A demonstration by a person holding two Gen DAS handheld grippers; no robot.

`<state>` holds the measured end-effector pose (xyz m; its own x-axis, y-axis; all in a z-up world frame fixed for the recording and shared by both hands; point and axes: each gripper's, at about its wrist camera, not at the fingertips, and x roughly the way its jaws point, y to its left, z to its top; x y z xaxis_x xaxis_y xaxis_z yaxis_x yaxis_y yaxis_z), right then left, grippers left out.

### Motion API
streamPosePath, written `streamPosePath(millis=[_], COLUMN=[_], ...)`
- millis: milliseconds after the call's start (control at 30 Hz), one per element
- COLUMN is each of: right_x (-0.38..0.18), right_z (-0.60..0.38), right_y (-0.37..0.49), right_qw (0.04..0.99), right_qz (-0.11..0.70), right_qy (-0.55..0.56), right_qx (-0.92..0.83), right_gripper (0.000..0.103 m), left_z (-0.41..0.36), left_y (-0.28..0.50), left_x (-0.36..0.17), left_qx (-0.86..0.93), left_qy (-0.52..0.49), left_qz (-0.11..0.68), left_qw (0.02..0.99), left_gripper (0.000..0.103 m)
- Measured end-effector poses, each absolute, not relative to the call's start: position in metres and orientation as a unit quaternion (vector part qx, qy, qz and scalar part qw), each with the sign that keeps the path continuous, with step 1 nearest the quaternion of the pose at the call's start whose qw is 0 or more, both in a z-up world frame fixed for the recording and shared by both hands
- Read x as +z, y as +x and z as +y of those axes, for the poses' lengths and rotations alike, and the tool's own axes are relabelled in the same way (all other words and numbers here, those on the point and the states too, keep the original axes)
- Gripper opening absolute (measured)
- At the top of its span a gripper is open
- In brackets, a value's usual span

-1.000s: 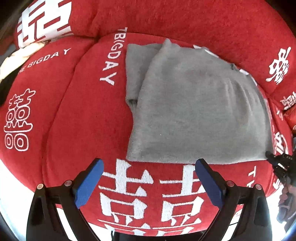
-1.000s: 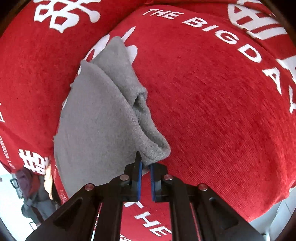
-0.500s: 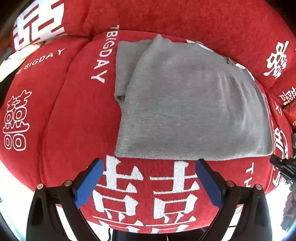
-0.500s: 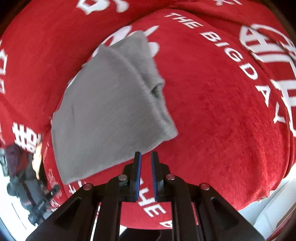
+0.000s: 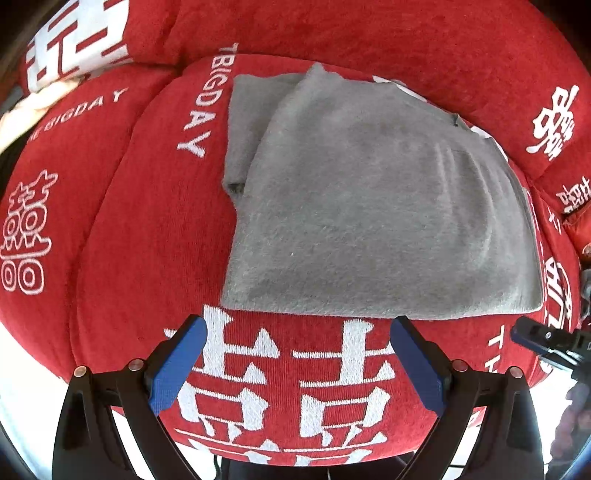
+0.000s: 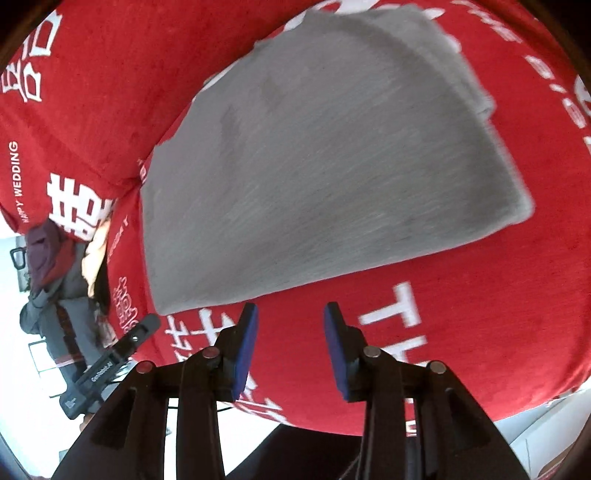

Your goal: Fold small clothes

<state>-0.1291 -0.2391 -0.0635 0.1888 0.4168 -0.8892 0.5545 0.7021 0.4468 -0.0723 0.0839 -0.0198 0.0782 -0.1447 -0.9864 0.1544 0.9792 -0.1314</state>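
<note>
1. Left wrist view, nearest: left gripper [image 5: 295, 363] at 6 o'clock, blue pads [image 5: 177, 363] spread wide, nothing btwn them. It hangs over the front of the red cushion [image 5: 122, 236], above large white characters.

2. Just beyond its tips: folded grey garment [image 5: 369, 206], lying flat on the cushion at frame centre. Near edge runs approx 8 to 4 o'clock, just past the pads, not touching them. A narrower folded layer shows under the top layer at 11 o'clock, beside white lettering "BIGDAY".

3. At 4 o'clock in the same view: dark tip of the right gripper [image 5: 546, 341], off the garment's right corner, apart from the cloth.

4. Farther, 12 o'clock: red back cushion [image 5: 332, 33] w/ white characters. At 10 o'clock, a pale cream cloth [image 5: 40, 101] at the cushion's edge; can't tell what it is.

5. Right wrist view, nearest: right gripper [image 6: 290, 347] at 6 o'clock, pads parted w/ a clear gap, holding nothing, over the cushion's [image 6: 480, 314] front w/ white letters.

6. Beyond: the grey garment [image 6: 314, 166] fills the centre toward 12 o'clock, near edge just ahead of the tips, not touched. Image blurred here.

7. At 8 o'clock: the left gripper [image 6: 110, 362] seen from the side, black body, past the cushion's edge. Behind it at 9 o'clock, a heap of dark clothing [image 6: 51, 266], detail unclear.
</note>
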Motion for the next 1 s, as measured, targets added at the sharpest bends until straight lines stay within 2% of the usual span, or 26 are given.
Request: streamPosePath(millis=[233, 333, 667, 1000], right_x=[-0.082, -0.092, -0.131, -0.152], right_z=[-0.210, -0.200, -0.166, -0.171], right_y=[-0.118, -0.111, -0.097, -0.098], right_qw=[0.649, 0.638, 0.599, 0.589], right_qz=[0.650, 0.646, 0.602, 0.534], right_qy=[0.396, 0.418, 0.525, 0.606], right_qx=[-0.009, 0.017, 0.061, 0.023], right_gripper=[0.043, 0.043, 0.046, 0.047], left_z=[0.100, 0.117, 0.170, 0.162], left_y=[-0.075, -0.076, -0.080, -0.084], left_x=[-0.029, -0.033, -0.047, -0.062], left_qx=[-0.090, -0.081, -0.063, -0.101], left_qy=[-0.020, -0.062, -0.224, -0.318], left_qz=[0.676, 0.675, 0.669, 0.658], left_qw=[0.732, 0.730, 0.706, 0.675], left_gripper=[0.100, 0.100, 0.100, 0.100])
